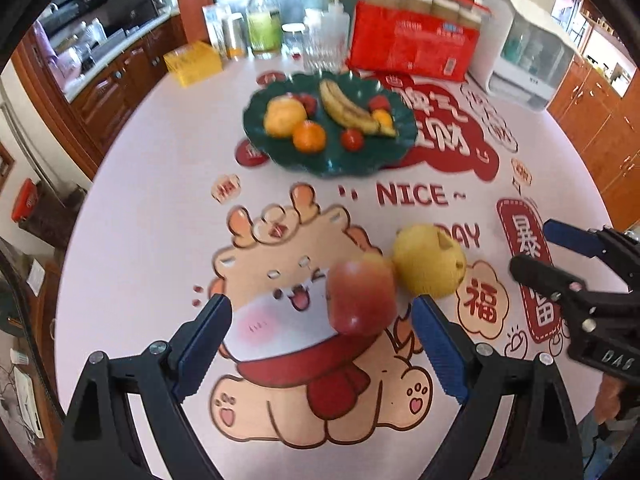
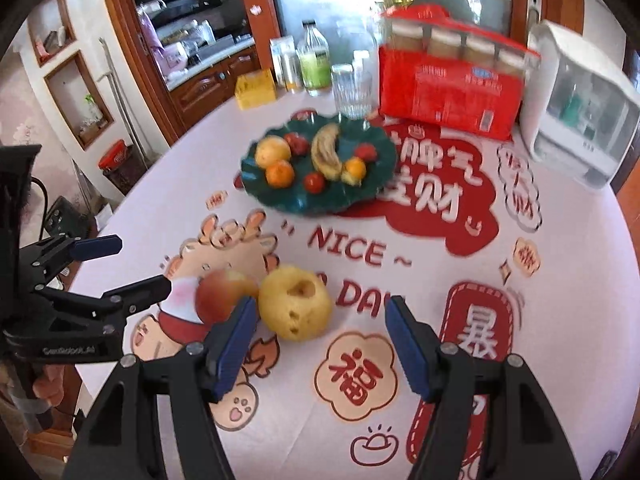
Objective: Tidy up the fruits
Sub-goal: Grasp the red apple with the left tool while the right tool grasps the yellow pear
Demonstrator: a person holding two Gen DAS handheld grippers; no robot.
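A red apple [image 1: 362,298] [image 2: 224,294] and a yellow pear [image 1: 429,264] [image 2: 295,307] lie side by side on the printed tablecloth. My left gripper [image 1: 320,344] is open, with the apple between and just ahead of its blue pads. My right gripper [image 2: 320,344] is open, with the pear just ahead between its pads. Each gripper shows in the other's view: the right one [image 1: 540,252] and the left one [image 2: 132,266]. A dark green plate [image 1: 344,160] [image 2: 280,200] farther back holds a banana [image 1: 352,110] [image 2: 326,152], oranges and small red fruits.
Behind the plate stand a glass [image 2: 352,92], bottles [image 1: 264,20], a yellow box [image 1: 192,62], a red package [image 1: 416,40] [image 2: 452,84] and a white appliance [image 1: 528,48] [image 2: 580,112]. Wooden cabinets surround the round table.
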